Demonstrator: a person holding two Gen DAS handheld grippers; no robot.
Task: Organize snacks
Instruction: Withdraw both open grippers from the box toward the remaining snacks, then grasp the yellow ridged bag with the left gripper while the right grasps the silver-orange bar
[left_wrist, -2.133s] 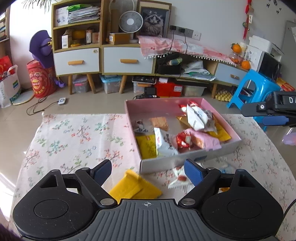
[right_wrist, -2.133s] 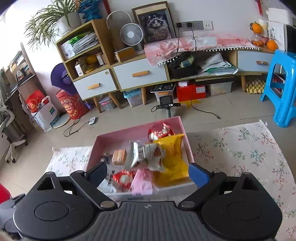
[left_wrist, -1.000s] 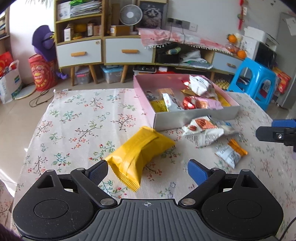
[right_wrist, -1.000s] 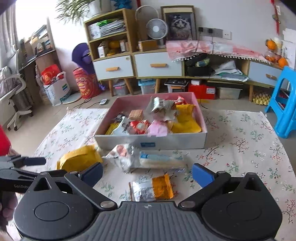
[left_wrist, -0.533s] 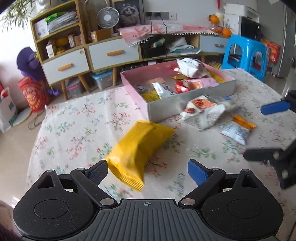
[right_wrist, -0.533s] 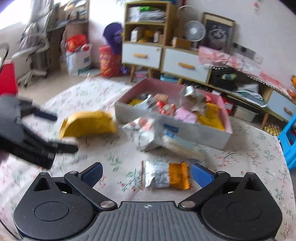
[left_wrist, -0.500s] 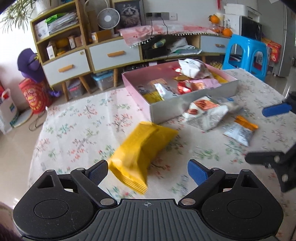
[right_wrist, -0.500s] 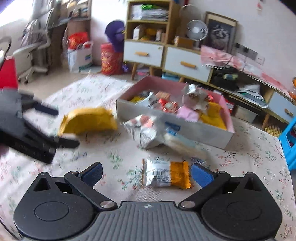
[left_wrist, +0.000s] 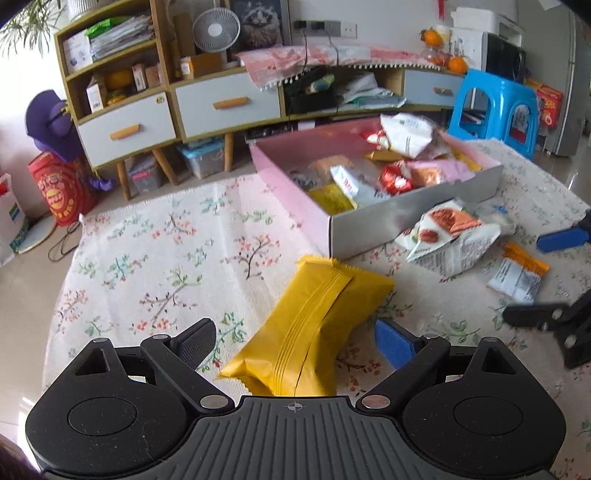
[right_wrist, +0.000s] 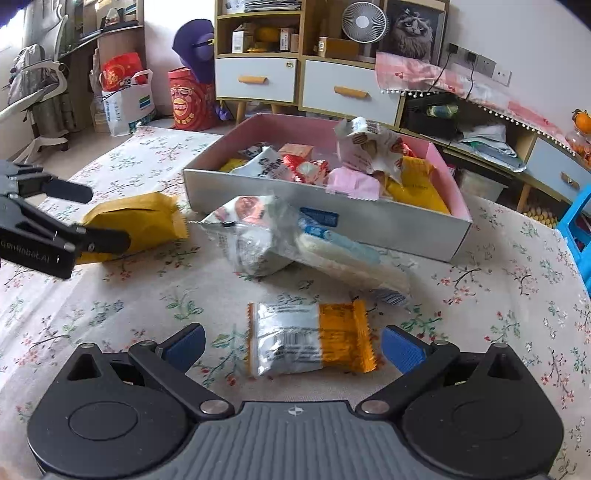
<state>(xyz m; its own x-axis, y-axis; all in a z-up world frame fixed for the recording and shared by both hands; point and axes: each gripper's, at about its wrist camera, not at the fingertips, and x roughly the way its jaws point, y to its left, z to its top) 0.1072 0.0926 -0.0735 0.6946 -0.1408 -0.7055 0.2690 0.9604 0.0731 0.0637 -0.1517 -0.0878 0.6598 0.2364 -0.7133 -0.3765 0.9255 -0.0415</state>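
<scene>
A pink box full of snack packets sits on the floral tablecloth; it also shows in the right wrist view. My left gripper is open, its fingers on either side of a yellow packet that lies on the cloth. My right gripper is open, its fingers on either side of a silver and orange packet. A white packet and a clear long packet lie in front of the box.
The floral cloth covers the table. Behind the table stand a cabinet with drawers, a blue stool at the right, and bags on the floor at the left.
Both grippers have come down and forward toward the cloth. The yellow packet now lies between my left fingers and the silver and orange packet between my right fingers.
</scene>
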